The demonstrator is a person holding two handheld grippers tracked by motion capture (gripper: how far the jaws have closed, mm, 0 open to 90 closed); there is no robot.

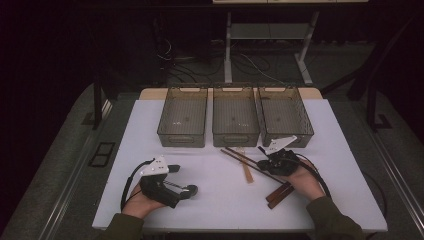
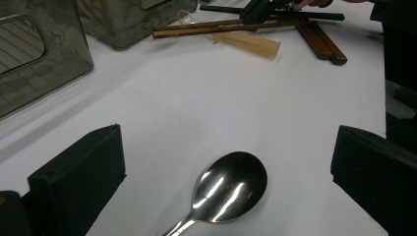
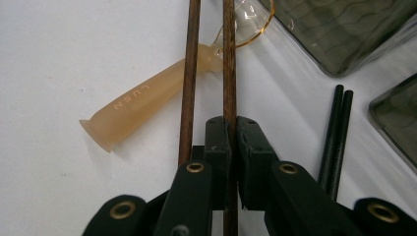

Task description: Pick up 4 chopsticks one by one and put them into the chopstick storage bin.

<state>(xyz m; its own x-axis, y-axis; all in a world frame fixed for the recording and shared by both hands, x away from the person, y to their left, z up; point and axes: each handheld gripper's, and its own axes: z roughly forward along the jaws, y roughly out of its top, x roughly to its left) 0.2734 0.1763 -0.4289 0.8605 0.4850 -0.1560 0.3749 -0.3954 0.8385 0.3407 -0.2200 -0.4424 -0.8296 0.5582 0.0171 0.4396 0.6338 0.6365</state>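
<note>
One word could be read: "LUSN", in pale raised letters along the translucent amber spoon handle (image 3: 142, 105), running toward 2 o'clock

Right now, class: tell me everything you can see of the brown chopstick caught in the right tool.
The brown chopstick is a thin, straight stick that looks like dark wood. It lies across the white table, pinched between the shut black jaws of the right tool. A matching second chopstick runs beside it, outside the jaws. Both cross over a translucent amber spoon. Its far end passes the spoon's clear bowl, near a grey bin.
</note>
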